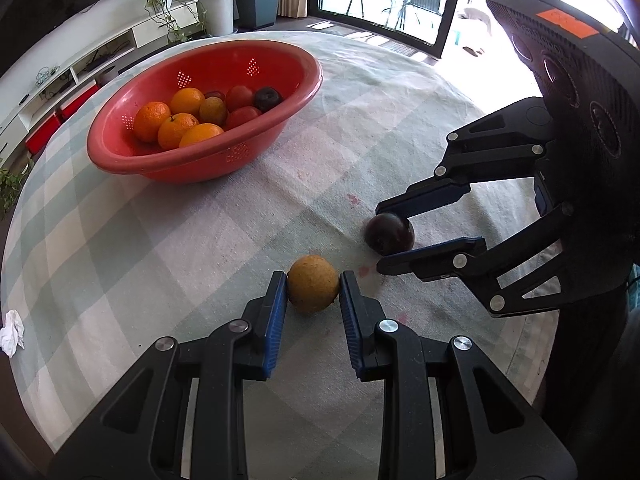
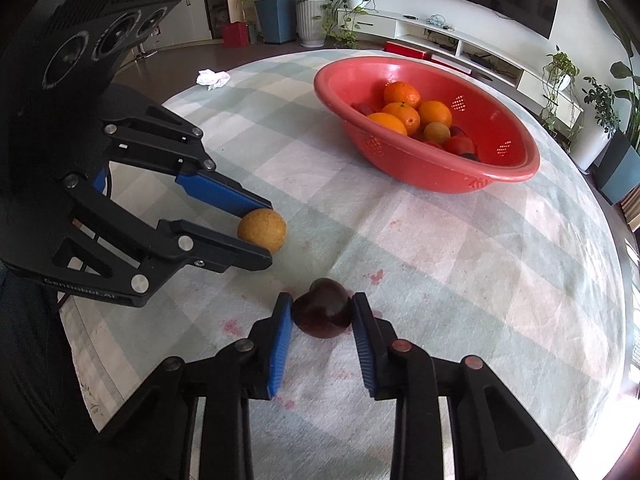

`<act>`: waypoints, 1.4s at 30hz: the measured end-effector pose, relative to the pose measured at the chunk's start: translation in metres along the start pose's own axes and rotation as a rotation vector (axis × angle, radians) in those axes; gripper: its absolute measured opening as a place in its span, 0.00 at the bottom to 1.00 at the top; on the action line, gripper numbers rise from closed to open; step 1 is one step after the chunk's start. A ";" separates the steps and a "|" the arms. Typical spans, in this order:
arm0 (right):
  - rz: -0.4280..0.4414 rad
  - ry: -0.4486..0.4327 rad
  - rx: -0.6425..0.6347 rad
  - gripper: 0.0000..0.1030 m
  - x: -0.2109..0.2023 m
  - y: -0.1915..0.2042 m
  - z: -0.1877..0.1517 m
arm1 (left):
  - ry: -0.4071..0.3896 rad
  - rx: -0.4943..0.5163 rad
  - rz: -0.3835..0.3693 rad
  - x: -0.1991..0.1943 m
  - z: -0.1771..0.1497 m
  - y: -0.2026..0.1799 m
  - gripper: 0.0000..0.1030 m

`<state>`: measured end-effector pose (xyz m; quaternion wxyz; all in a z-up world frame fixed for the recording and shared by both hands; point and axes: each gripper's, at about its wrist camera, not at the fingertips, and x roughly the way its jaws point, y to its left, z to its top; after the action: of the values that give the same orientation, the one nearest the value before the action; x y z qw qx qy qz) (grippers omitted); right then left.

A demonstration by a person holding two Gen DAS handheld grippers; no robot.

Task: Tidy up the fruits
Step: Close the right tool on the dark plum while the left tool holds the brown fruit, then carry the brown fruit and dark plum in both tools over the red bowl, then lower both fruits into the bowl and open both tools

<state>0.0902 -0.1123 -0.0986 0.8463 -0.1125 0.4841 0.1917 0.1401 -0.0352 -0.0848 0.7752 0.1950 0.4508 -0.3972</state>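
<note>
A: Left tool [image 1: 313, 280] clenches the tan fruit [image 1: 313, 283] at lower centre on the worktop [image 1: 160, 240].
B: Right tool [image 2: 322, 312] clamps the dark plum [image 2: 322, 314]; its underside is hidden. The basin [image 2: 400, 168] half-hides other fruit.

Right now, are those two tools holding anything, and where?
Left tool pinches the tan round fruit by its sides; right tool has its pads against the sides of the dark plum. Both fruits rest on the tablecloth.

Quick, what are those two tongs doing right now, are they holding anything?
Left tongs: closed on the tan round fruit, which sits on the table.
Right tongs: pads against the dark plum, also on the table.
</note>
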 end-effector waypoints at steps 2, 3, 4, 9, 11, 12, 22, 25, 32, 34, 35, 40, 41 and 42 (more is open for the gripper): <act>0.001 -0.011 0.009 0.31 -0.005 -0.001 -0.001 | -0.009 -0.007 -0.002 -0.002 0.001 0.002 0.24; 0.001 -0.017 0.013 0.31 -0.008 -0.002 -0.001 | -0.014 -0.010 -0.001 -0.003 0.001 0.002 0.24; 0.000 -0.024 0.018 0.31 -0.011 -0.004 -0.001 | -0.021 -0.012 -0.001 -0.005 0.001 0.002 0.24; -0.020 -0.065 0.062 0.31 -0.029 -0.021 -0.002 | -0.068 -0.044 -0.001 -0.019 0.003 0.007 0.24; -0.034 -0.083 0.092 0.31 -0.036 -0.032 -0.001 | -0.090 -0.064 0.007 -0.026 0.004 0.011 0.24; -0.045 -0.094 0.110 0.31 -0.041 -0.041 0.000 | -0.102 -0.074 0.012 -0.030 0.005 0.014 0.24; -0.116 -0.221 0.221 0.31 -0.078 -0.098 0.039 | -0.240 -0.206 0.110 -0.080 0.050 0.053 0.24; -0.118 -0.257 0.204 0.31 -0.081 -0.100 0.061 | -0.250 -0.225 0.130 -0.077 0.075 0.068 0.24; -0.100 -0.234 0.160 0.31 -0.044 -0.101 0.105 | -0.222 -0.241 0.151 -0.041 0.116 0.083 0.24; -0.101 -0.212 0.153 0.31 -0.028 -0.102 0.112 | -0.202 -0.234 0.154 -0.026 0.117 0.084 0.24; -0.102 -0.202 0.150 0.31 -0.021 -0.102 0.113 | -0.191 -0.231 0.159 -0.019 0.116 0.083 0.24; -0.106 -0.151 0.148 0.31 0.010 -0.105 0.118 | -0.164 -0.219 0.171 0.002 0.115 0.082 0.24; -0.110 -0.145 0.143 0.31 0.015 -0.105 0.119 | -0.163 -0.219 0.171 0.005 0.114 0.082 0.24; -0.118 -0.136 0.133 0.31 0.019 -0.104 0.120 | -0.160 -0.218 0.169 0.007 0.114 0.082 0.24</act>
<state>0.2373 -0.1565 -0.0538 0.8926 -0.0713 0.4298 0.1160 0.2690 -0.0642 -0.0361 0.8559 0.1147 0.4102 -0.2935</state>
